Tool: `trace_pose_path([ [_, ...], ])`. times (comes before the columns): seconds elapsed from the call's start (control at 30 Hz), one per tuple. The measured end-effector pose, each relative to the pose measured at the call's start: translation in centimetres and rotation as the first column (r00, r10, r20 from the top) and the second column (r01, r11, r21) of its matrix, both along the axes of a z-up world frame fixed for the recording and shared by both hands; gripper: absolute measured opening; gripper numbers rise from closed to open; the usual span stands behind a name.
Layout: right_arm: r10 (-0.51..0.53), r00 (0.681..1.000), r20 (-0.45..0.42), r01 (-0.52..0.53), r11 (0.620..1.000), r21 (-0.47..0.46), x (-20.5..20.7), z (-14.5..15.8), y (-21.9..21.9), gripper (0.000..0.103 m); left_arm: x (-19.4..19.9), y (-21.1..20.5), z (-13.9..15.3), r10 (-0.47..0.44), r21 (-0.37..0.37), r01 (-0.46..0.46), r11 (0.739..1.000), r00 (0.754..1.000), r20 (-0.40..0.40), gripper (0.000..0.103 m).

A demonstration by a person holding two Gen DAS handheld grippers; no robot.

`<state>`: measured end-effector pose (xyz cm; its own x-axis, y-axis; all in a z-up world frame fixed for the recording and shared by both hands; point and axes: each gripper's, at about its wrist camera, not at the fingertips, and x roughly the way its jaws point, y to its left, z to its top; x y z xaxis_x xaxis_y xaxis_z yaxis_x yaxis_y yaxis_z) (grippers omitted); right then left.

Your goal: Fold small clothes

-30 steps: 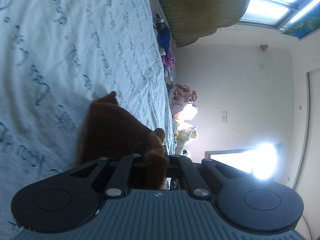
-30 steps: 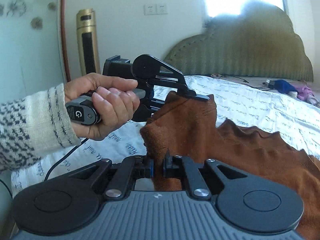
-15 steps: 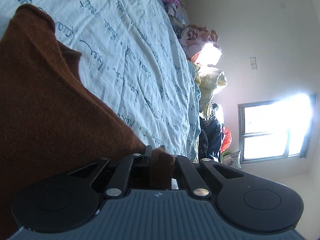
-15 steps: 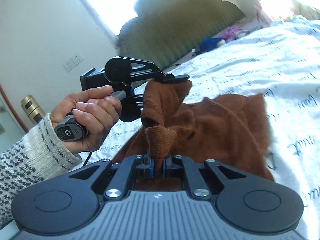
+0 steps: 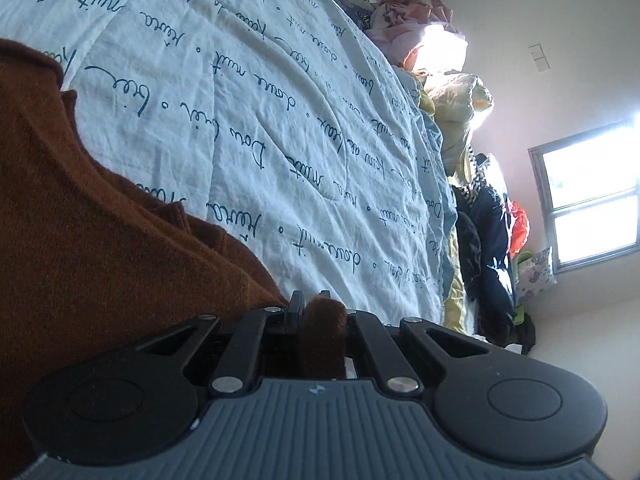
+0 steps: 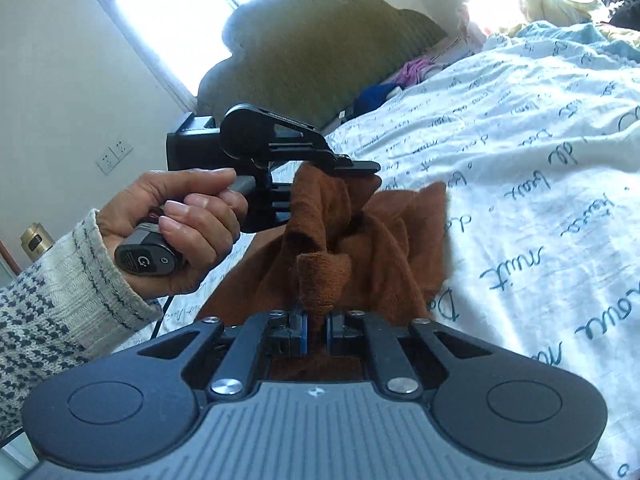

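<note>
The right gripper (image 6: 316, 326) is clamped on a rolled fold of the brown knit garment (image 6: 360, 240), the blue-edged pads pinching the cloth so that a stub of it stands up just past them. The left gripper (image 6: 352, 168), seen from the right wrist camera and gripped by the person's left hand (image 6: 184, 220), is likewise closed on another edge of the same garment, holding it up above the bed. In its own view the left gripper (image 5: 316, 308) has a thick tuft of the brown cloth squeezed between its fingers.

Compared with half a second ago, both grips are unchanged, but the two grippers have drawn a little nearer each other and the cloth between them sags in deeper, more bunched folds. The left camera has tilted slightly, so more of the quilt now shows beyond the garment.

The garment (image 5: 100, 240) is rust-brown, fuzzy and soft, hanging in loose pleats between the two held points, its lower part lying on the white quilt (image 6: 540, 200) printed with dark cursive script. One pointed corner sticks out to the right over the quilt. Beyond the bed stand an olive headboard (image 6: 320, 48) and a heap of clothes (image 5: 472, 152) along the far edge.
</note>
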<state>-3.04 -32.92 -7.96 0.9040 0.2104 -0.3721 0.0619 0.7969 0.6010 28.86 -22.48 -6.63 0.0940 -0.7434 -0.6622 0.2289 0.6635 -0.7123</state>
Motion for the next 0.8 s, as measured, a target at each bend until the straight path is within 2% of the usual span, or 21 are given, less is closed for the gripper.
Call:
trace_pose_path([
  [0.07,-0.019,0.999,-0.045,0.017,0.999,-0.038,0.0,-0.6,0.1,0.008,-0.6,-2.1,0.3,-0.047,0.032,0.045,0.998,0.997,0.059,0.005],
  [0.17,0.001,0.990,-0.142,-0.001,1.000,0.002,0.1,-2.5,-0.1,0.009,-1.5,-4.6,-0.7,-0.100,0.106,0.089,0.990,0.989,0.104,0.005],
  [0.2,-0.001,0.989,-0.148,-0.001,1.000,-0.009,-0.1,-2.6,0.2,0.009,-1.7,-5.3,-1.2,-0.124,0.118,0.111,0.987,0.986,0.109,0.005],
  [0.23,-0.008,0.989,-0.144,0.006,1.000,-0.014,-0.4,-2.4,0.3,0.014,-2.1,-5.9,-2.1,-0.156,0.127,0.143,0.982,0.982,0.105,0.005],
  [0.3,0.017,0.990,-0.141,-0.021,0.999,-0.025,-0.6,-1.8,0.6,0.041,-2.4,-6.1,-3.2,-0.160,0.122,0.147,0.982,0.981,0.107,0.005],
  [0.33,0.032,0.992,-0.121,-0.037,0.999,-0.037,-0.8,-1.5,0.7,0.075,-2.4,-5.8,-3.6,-0.159,0.091,0.150,0.985,0.982,0.104,0.005],
  [0.37,0.028,0.994,-0.110,-0.035,0.998,-0.059,-1.1,-1.0,0.9,0.094,-2.3,-5.6,-3.8,-0.162,0.065,0.157,0.985,0.983,0.091,0.005],
  [0.43,-0.018,0.996,-0.092,0.007,0.993,-0.119,-1.7,0.2,0.8,0.097,-1.9,-4.8,-3.8,-0.160,0.002,0.160,0.987,0.986,0.042,0.015],
  [0.5,0.018,0.998,-0.056,-0.023,0.996,-0.091,-1.3,0.7,-0.4,0.097,-1.4,-3.8,-2.6,-0.137,-0.092,0.139,0.986,0.990,0.025,0.045],
  [0.57,0.020,0.999,-0.029,-0.021,0.999,-0.029,-0.2,0.8,-2.1,0.095,-1.1,-2.8,-0.1,-0.115,-0.159,0.121,0.980,0.992,0.045,0.061],
  [0.6,0.022,1.000,-0.021,-0.022,1.000,-0.014,0.6,0.9,-2.7,0.091,-1.0,-2.2,1.2,-0.107,-0.177,0.117,0.977,0.992,0.067,0.064],
  [0.63,0.019,1.000,-0.012,-0.019,1.000,-0.013,1.3,1.0,-3.1,0.080,-1.1,-1.4,3.1,-0.097,-0.197,0.115,0.974,0.990,0.100,0.064],
  [0.67,0.028,1.000,-0.004,-0.028,1.000,-0.011,2.2,1.2,-3.5,0.069,-1.4,-0.5,4.7,-0.079,-0.204,0.104,0.973,0.989,0.127,0.068],
  [0.7,0.049,0.999,-0.006,-0.049,0.999,0.001,3.2,1.2,-3.8,0.068,-1.7,0.3,5.9,-0.061,-0.202,0.092,0.975,0.987,0.150,0.079],
  [0.77,0.075,0.997,-0.021,-0.075,0.996,0.042,5.7,0.9,-4.7,0.068,-3.0,2.8,8.1,-0.021,-0.167,0.059,0.984,0.976,0.217,0.093],
  [0.8,0.094,0.995,-0.043,-0.092,0.994,0.059,7.2,0.7,-5.0,0.068,-3.7,4.1,8.6,-0.004,-0.152,0.043,0.987,0.969,0.246,0.093],
])
